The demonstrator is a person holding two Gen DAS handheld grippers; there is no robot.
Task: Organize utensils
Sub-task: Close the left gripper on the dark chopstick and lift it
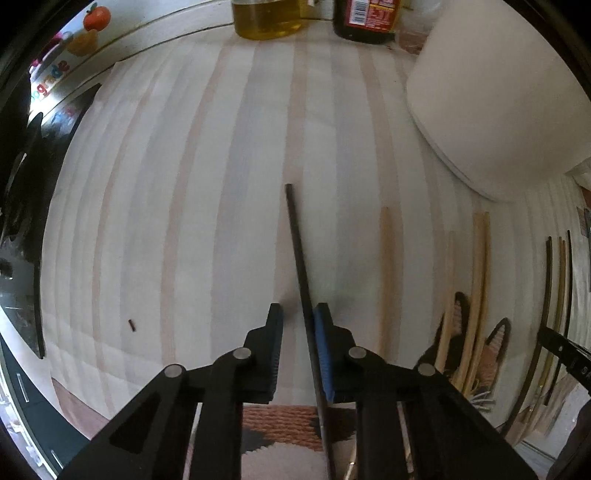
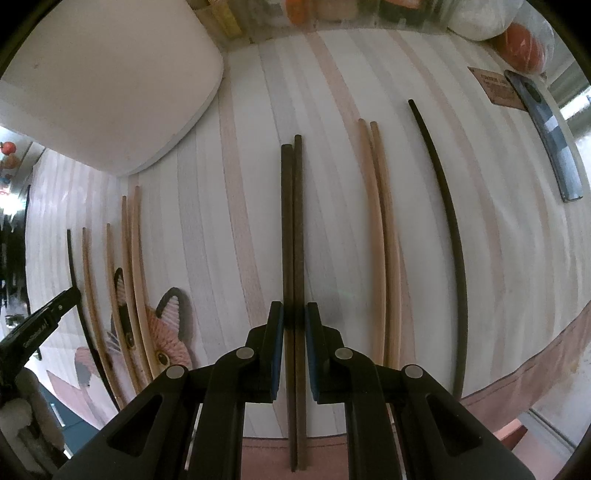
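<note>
Left tool (image 1: 298, 314) stands narrow, a single dark chopstick (image 1: 297, 251) against its right pad, a gap on the other side. Right tool (image 2: 294, 313) clamps a dark chopstick pair (image 2: 291, 221) lying flat on the striped surface (image 2: 498, 258) near its front edge.

Home kitchen, oil bottle (image 1: 271, 18), sauce bottle (image 1: 365, 20), striped tablecloth (image 1: 184, 203)
</note>
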